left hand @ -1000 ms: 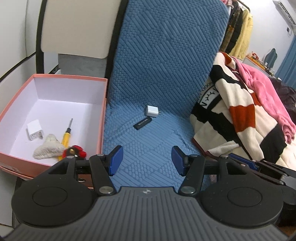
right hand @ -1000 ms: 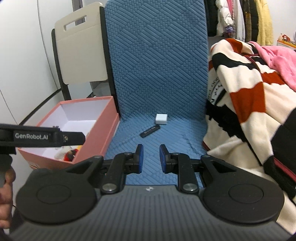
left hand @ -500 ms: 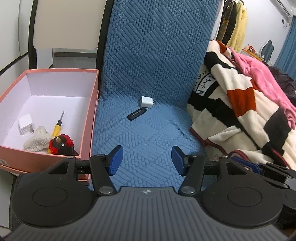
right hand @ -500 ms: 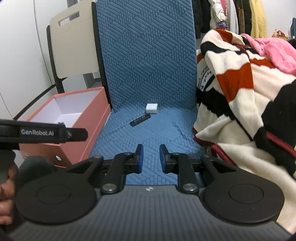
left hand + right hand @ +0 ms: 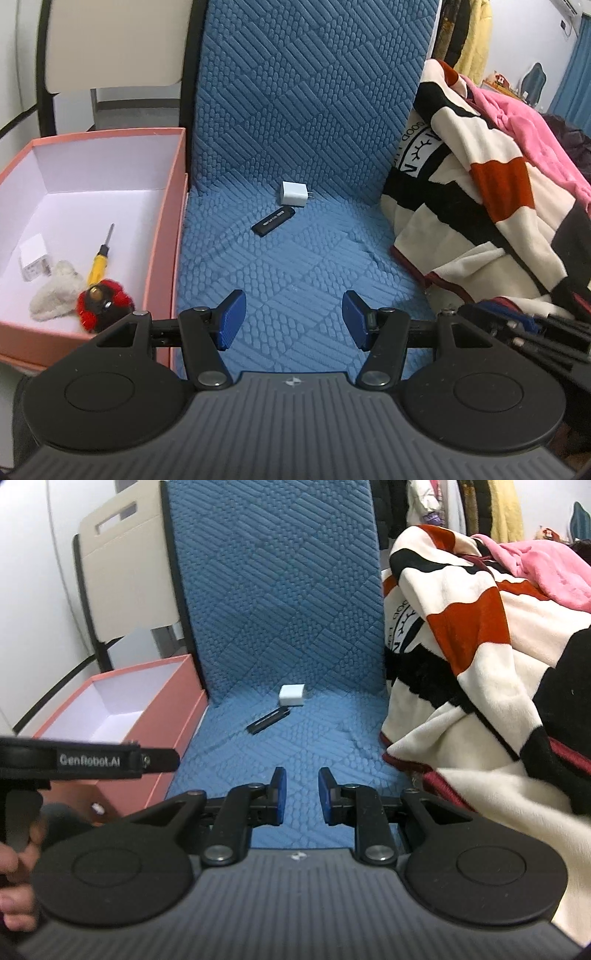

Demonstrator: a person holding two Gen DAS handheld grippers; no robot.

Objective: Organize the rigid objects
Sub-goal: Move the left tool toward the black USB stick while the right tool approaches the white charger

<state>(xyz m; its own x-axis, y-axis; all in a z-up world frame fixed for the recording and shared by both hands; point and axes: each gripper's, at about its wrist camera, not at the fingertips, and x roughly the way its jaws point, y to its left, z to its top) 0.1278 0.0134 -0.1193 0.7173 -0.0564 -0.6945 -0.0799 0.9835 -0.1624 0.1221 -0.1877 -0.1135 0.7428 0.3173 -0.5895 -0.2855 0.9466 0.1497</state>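
A white plug adapter (image 5: 293, 193) and a black USB stick (image 5: 273, 221) lie on the blue cushion (image 5: 295, 280), far ahead of both grippers; they also show in the right wrist view, adapter (image 5: 291, 695) and stick (image 5: 267, 720). A pink box (image 5: 168, 206) at the left holds a white adapter (image 5: 34, 258), a yellow screwdriver (image 5: 98, 258), a cream shell-like piece (image 5: 55, 293) and a red-black toy (image 5: 103, 302). My left gripper (image 5: 293, 319) is open and empty. My right gripper (image 5: 298, 794) is open with a narrow gap, empty.
A striped blanket (image 5: 480, 206) with pink cloth (image 5: 517, 118) lies at the right of the cushion. A beige folding chair (image 5: 122, 572) stands behind the box (image 5: 147, 716). The left gripper's strap (image 5: 88, 762) crosses the right wrist view at the left.
Both grippers have moved to the right and slightly forward; the box has slid left in both views. Neither gripper's opening has changed.
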